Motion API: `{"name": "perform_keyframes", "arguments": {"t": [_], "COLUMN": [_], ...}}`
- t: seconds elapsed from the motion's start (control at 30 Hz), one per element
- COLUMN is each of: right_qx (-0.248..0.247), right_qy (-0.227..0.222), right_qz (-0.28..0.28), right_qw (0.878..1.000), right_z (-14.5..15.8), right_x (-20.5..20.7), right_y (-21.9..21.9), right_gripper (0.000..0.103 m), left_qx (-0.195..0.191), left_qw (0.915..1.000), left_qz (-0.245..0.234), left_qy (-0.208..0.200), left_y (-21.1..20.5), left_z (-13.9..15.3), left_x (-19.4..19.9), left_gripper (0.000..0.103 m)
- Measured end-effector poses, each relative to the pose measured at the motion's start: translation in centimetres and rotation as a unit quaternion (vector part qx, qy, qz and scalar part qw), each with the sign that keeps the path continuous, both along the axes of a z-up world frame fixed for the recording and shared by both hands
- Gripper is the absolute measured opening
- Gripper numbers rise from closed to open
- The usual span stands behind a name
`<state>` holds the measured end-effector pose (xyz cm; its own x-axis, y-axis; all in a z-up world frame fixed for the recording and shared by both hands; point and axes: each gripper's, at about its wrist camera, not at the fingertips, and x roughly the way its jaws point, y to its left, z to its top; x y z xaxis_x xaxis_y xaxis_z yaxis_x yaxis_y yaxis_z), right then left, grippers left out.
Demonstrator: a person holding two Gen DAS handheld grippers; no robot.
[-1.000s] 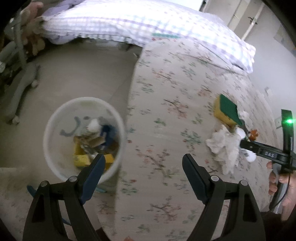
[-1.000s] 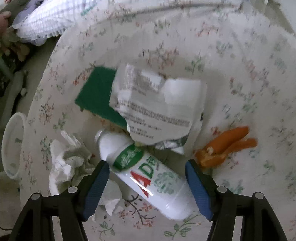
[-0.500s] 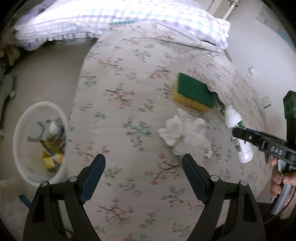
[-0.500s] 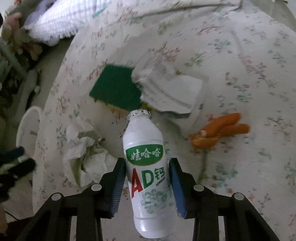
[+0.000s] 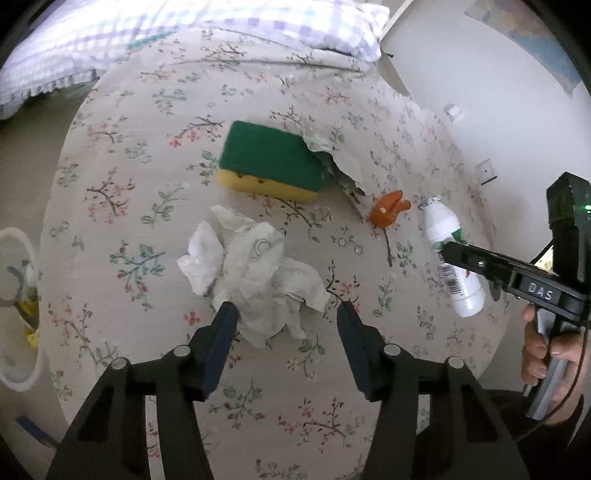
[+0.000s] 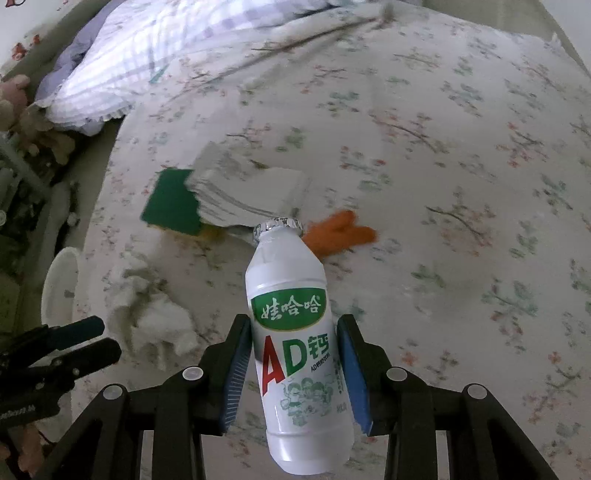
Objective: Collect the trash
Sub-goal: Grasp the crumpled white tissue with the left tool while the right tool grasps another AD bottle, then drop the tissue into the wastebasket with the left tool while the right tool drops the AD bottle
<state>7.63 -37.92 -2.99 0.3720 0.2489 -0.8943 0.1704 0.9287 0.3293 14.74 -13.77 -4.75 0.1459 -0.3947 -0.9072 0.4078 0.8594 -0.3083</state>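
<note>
Floral bedspread [image 5: 147,155], trash strewn mid-bed, bin [image 5: 14,302] cut off at the left edge
Torn paper [image 6: 243,192] hides part of the sponge [image 5: 269,162]; open sheet lies far and right; right gripper [image 6: 295,365] clamps the bottle [image 6: 295,343] aloft, left gripper [image 5: 284,325] spread wide around the crumpled tissue [image 5: 251,273], orange peel [image 5: 388,212] beyond

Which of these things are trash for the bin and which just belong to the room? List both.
Trash job: white bottle clamped in the right gripper; crumpled tissue in front of the open left gripper; sponge; torn paper; orange peel; bin.
Just there: bedsheet; checked pillow.
</note>
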Motion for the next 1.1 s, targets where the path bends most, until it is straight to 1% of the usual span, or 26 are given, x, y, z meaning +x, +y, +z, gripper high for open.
{"name": "perform_keyframes", "arguments": {"t": [0.2, 0.3, 0.4, 0.43, 0.47, 0.53, 0.57, 0.67, 0.83, 0.93, 1.0, 1.1], "right_qx": [-0.002, -0.002, -0.003, -0.003, -0.003, -0.004, -0.003, 0.000, 0.006, 0.007, 0.008, 0.008], "right_qy": [0.007, 0.008, 0.010, 0.011, 0.011, 0.010, 0.009, 0.000, -0.012, -0.018, -0.022, -0.025], "right_qz": [-0.012, -0.018, -0.022, -0.022, -0.021, -0.019, -0.018, -0.018, -0.023, -0.021, -0.017, -0.013], "right_qw": [1.000, 1.000, 1.000, 1.000, 1.000, 1.000, 1.000, 1.000, 1.000, 1.000, 1.000, 1.000], "right_z": [-0.4, -0.5, -0.7, -0.7, -0.7, -0.6, -0.6, 0.0, 0.9, 1.4, 1.7, 1.9], "right_x": [-1.4, -1.8, -1.9, -2.0, -2.0, -2.2, -2.2, -2.3, -2.2, -1.9, -1.7, -1.3], "right_y": [-2.1, -3.0, -3.3, -3.3, -3.2, -3.0, -3.0, -2.8, -2.6, -2.1, -1.6, -0.9], "right_gripper": [0.042, 0.042, 0.042, 0.042, 0.042, 0.042, 0.042, 0.042, 0.042, 0.042, 0.042, 0.042], "left_qx": [0.029, 0.047, 0.060, 0.066, 0.071, 0.060, 0.047, 0.025, -0.023, -0.039, -0.052, -0.057], "left_qw": [0.9996, 0.9988, 0.9980, 0.9976, 0.9972, 0.9978, 0.9986, 0.9990, 0.9982, 0.9969, 0.9965, 0.9957], "left_qz": [0.000, 0.005, 0.012, 0.014, 0.015, 0.017, 0.016, 0.011, 0.008, 0.012, 0.016, 0.031], "left_qy": [-0.007, -0.009, -0.012, -0.015, -0.020, -0.021, -0.021, -0.035, -0.055, -0.067, -0.064, -0.065], "left_y": [-0.9, -1.2, -1.4, -1.5, -1.5, -1.3, -1.2, -0.9, 0.1, 1.1, 2.0, 3.5], "left_z": [-0.8, -1.5, -2.1, -2.2, -2.2, -1.8, -1.4, 0.1, 2.7, 3.9, 4.2, 4.6], "left_x": [0.3, 0.6, 1.0, 1.1, 1.1, 1.2, 1.2, 0.8, 0.1, 0.1, 0.2, 0.4], "left_gripper": [0.054, 0.050, 0.039, 0.030, 0.026, 0.022, 0.021, 0.021, 0.021, 0.021, 0.021, 0.021]}}
